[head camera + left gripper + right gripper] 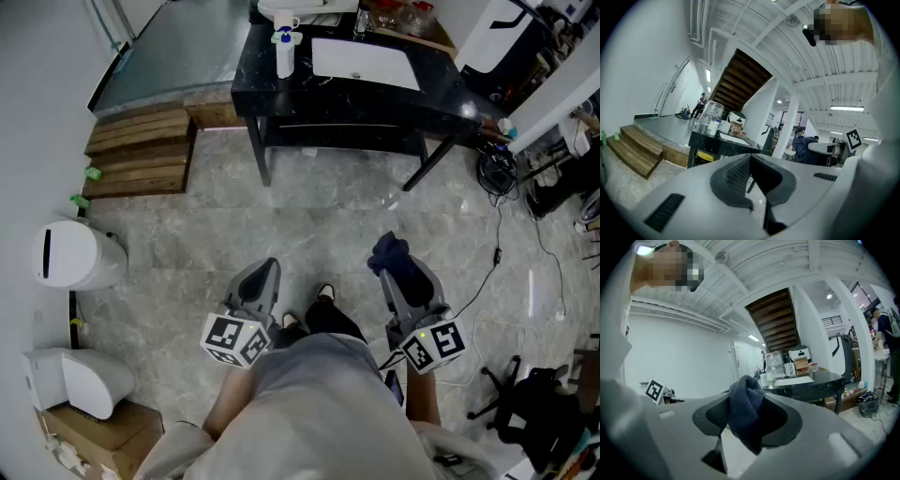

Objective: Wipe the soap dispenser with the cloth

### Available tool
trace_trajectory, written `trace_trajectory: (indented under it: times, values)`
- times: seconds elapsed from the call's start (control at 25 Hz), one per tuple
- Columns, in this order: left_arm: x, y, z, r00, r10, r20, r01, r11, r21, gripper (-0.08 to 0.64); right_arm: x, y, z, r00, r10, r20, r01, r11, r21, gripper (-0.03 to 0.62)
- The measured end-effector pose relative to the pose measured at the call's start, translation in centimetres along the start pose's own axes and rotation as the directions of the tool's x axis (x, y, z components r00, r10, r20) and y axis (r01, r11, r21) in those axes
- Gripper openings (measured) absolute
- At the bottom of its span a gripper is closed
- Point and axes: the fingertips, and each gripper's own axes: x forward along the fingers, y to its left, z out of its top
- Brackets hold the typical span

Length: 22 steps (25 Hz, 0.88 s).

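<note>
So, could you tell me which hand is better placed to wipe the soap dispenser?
Right: the right tongs grip the cloth, the left tongs are shut and empty; the soap dispenser is far from both.

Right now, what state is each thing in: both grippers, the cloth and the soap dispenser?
Left gripper: shut, empty.
Right gripper: shut on the dark blue terry cloth.
Dark blue terry cloth: bunched, pinched between the right gripper's jaws.
White soap dispenser with blue pump: upright on the black table, far from both grippers.
</note>
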Motion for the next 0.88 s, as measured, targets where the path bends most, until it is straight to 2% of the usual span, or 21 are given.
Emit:
trace_trajectory:
  times: [0.56,0.88]
  values:
    - [5.2,-0.4,1.2,1.0,0.02,0.003,-0.02,0.999,0.03,0.006,2.7,-4.4,1.3,1.0,0.029,-0.008,-0.029,1.0,0.001,0.17]
    - [8.1,-1.4,2.5,1.0,0.015,0.015,-0.016,0.999,0.051,0.006,4.9,-6.8,2.9,0.995,0.087,0.045,-0.089,0.995,0.043,0.173]
